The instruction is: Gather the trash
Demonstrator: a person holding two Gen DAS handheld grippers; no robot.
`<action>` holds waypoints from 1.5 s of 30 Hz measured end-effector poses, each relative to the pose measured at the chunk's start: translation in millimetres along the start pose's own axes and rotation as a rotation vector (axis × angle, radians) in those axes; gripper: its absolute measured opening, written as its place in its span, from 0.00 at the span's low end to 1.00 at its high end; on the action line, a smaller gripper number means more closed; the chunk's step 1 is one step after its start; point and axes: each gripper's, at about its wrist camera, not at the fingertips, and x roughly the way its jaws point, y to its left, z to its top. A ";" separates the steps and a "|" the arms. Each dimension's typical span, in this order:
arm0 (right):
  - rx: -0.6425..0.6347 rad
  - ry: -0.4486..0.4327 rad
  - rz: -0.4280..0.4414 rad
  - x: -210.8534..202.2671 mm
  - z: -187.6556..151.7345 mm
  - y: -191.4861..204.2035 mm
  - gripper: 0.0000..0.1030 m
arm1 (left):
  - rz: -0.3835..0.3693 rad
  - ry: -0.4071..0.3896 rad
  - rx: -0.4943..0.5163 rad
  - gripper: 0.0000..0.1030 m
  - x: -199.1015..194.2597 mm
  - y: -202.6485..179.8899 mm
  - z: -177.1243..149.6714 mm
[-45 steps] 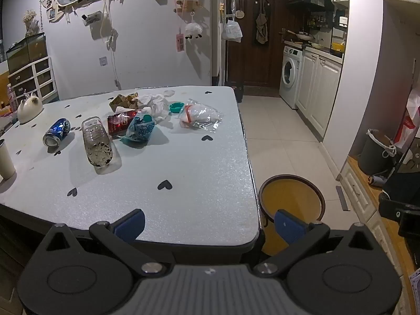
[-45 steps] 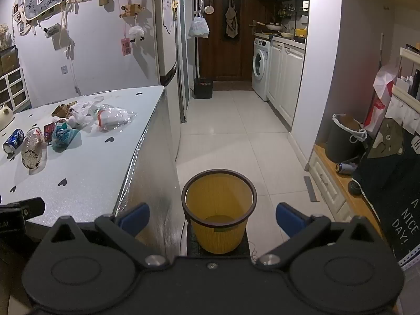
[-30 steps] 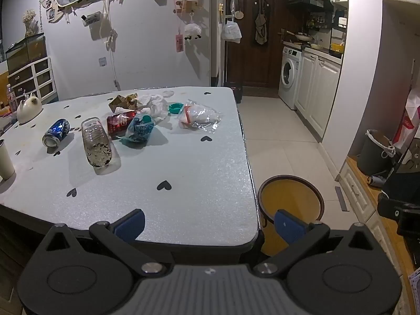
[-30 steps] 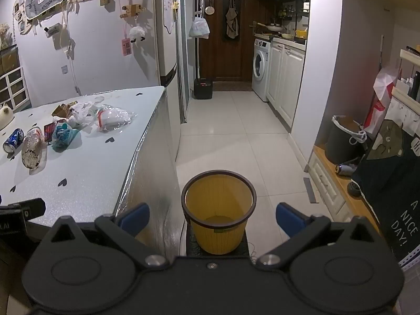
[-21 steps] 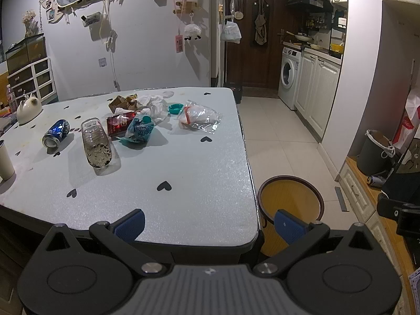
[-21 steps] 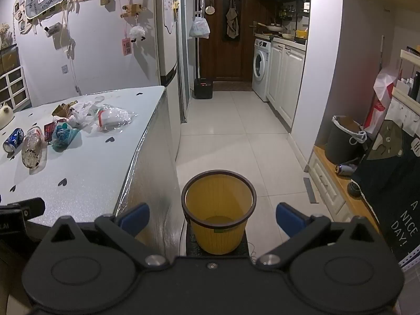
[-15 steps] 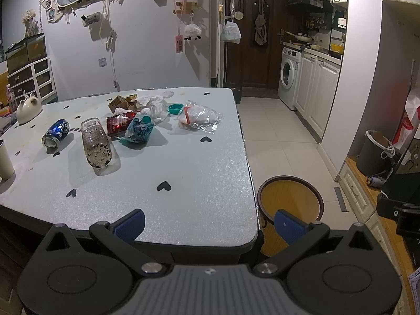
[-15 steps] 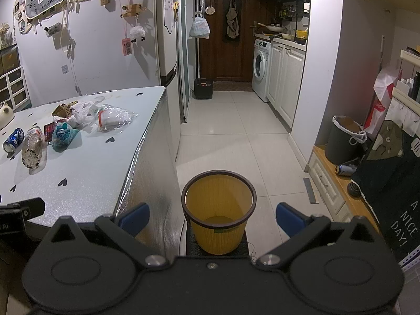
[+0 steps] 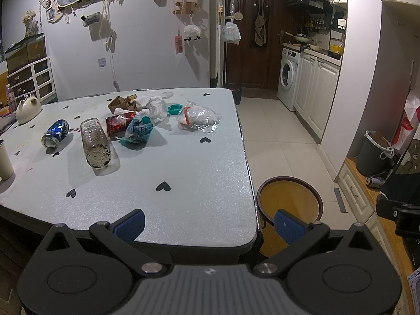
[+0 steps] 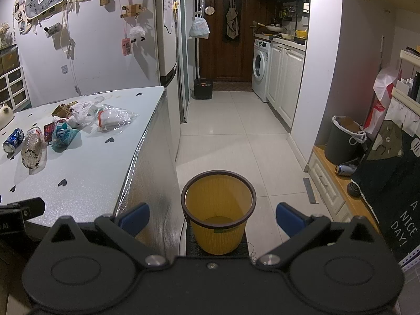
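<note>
- Left gripper [image 9: 208,221]: held low at the near edge of the table [image 9: 183,183], jaws spread wide, nothing between them.
- Right gripper [image 10: 212,216]: held off the table's right side, jaws likewise wide apart and empty; the bin [image 10: 218,211] stands on the floor straight ahead and below it.
- Bin as seen from the left gripper [image 9: 290,202]: ahead and to its right, tucked close to the table corner; it looks empty.
- Trash, all well ahead of the left gripper on the far half of the table: a bottle [image 9: 95,143] lying on its side, ahead and left; a can [image 9: 55,136], also on its side, further left; a teal wrapper [image 9: 139,132] and a red packet [image 9: 116,126] touching each other; a clear bag [image 9: 200,119] nearly straight ahead; crumpled tissue [image 9: 153,105], a brown carton [image 9: 122,102] and a teal lid [image 9: 175,108] furthest off.
- Not trash, by appearance: a teapot [image 9: 27,107] and a cup [image 9: 4,158] at far left.
- Stage: nothing collected yet; a first reach is due.
- Risks: the bottle and can, lying on their sides, may roll away if a jaw nudges them off-centre; the bottle holds residue that could spill if tipped mouth-down; the thin bag and wrapper may slip from a shallow pinch or drag neighbours along; a release made too early could miss the bin, which sits partly hidden under the table edge.
</note>
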 end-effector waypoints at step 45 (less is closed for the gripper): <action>0.000 0.000 -0.002 1.0 -0.3 1.5 1.00 | -0.004 -0.006 0.000 1.00 -2.2 -5.2 4.4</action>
